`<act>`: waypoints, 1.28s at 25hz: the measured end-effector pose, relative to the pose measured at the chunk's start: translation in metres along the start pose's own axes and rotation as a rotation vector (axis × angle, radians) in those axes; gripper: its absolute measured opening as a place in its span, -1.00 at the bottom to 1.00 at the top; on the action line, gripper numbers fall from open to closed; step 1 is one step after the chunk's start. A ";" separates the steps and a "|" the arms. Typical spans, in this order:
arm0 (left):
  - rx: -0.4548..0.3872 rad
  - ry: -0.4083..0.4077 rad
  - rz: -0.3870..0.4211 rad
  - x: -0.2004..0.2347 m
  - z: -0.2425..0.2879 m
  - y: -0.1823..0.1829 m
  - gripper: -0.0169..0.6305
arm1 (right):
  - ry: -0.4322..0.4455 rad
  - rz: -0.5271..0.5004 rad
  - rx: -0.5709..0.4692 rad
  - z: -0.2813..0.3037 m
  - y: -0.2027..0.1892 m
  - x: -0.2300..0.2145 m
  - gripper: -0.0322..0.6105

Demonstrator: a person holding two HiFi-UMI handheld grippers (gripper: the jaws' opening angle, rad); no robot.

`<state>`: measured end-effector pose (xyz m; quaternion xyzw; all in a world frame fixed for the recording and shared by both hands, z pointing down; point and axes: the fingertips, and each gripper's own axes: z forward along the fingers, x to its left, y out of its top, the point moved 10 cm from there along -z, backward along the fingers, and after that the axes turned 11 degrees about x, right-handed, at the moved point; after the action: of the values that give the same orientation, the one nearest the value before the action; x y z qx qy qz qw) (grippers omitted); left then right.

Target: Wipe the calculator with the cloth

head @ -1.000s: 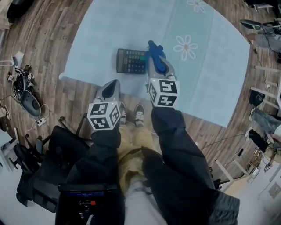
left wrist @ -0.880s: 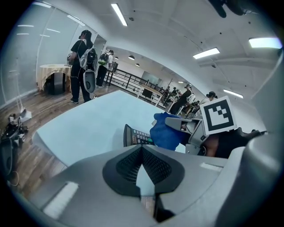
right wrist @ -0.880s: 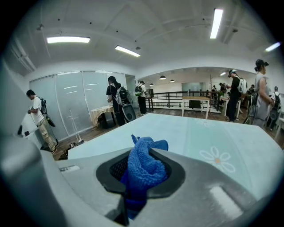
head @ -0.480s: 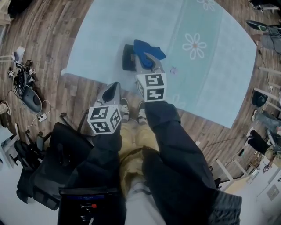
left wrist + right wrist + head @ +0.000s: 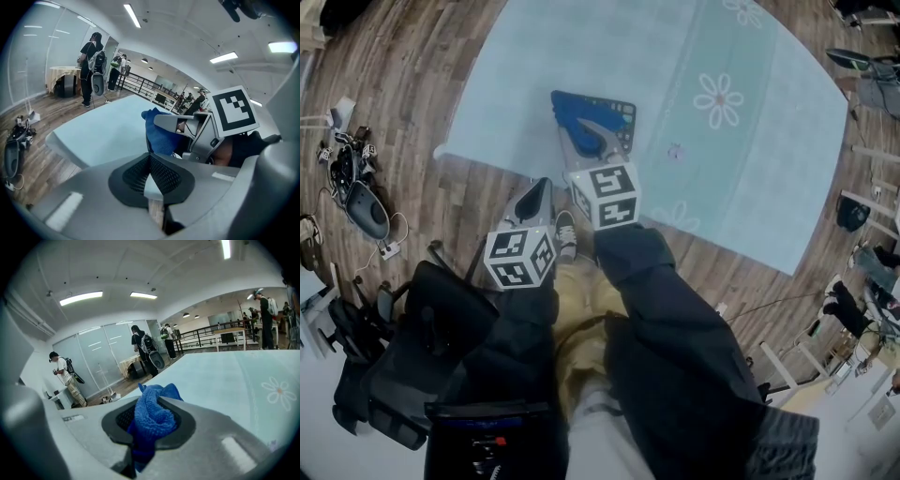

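Note:
My right gripper [image 5: 585,142] is shut on a bunched blue cloth [image 5: 578,114] and presses it down over the black calculator [image 5: 624,114], of which only the right end shows. The right gripper view shows the cloth [image 5: 152,420] clamped between the jaws, bulging out above them. Both lie near the front edge of the pale blue table [image 5: 534,56]. Short of that edge my left gripper [image 5: 540,187] hangs shut, nothing in it. From the left gripper view the cloth [image 5: 159,133] and the right gripper [image 5: 197,136] appear just ahead.
Daisy prints [image 5: 719,99] mark the table's right half. Cables and a power strip [image 5: 352,192] lie on the wooden floor at the left. A black chair [image 5: 412,356] stands at the lower left. People [image 5: 90,70] stand in the background by a glass wall.
The right gripper has dragged the cloth leftwards from the calculator's right end across its face, so the calculator is now mostly covered. The left gripper has barely moved.

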<state>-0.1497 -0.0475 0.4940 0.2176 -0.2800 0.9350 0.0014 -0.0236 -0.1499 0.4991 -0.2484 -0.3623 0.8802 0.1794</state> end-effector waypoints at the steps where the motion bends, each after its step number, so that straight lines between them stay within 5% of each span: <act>1: -0.001 0.001 -0.001 0.000 -0.001 -0.001 -0.95 | 0.010 0.004 -0.006 -0.002 0.001 0.002 -0.73; 15: -0.004 -0.027 0.022 -0.015 0.003 0.003 -0.95 | 0.022 0.017 -0.169 -0.058 0.031 0.000 -0.73; 24: 0.004 -0.026 0.025 -0.017 0.006 0.005 -0.95 | -0.150 0.029 -0.182 -0.081 0.030 -0.066 -0.73; 32: 0.019 -0.016 0.010 -0.011 0.009 0.002 -0.95 | -0.300 -0.027 -0.090 -0.066 0.013 -0.117 -0.73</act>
<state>-0.1358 -0.0526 0.4955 0.2238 -0.2722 0.9358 -0.0076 0.1067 -0.1804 0.4845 -0.1173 -0.4275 0.8878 0.1237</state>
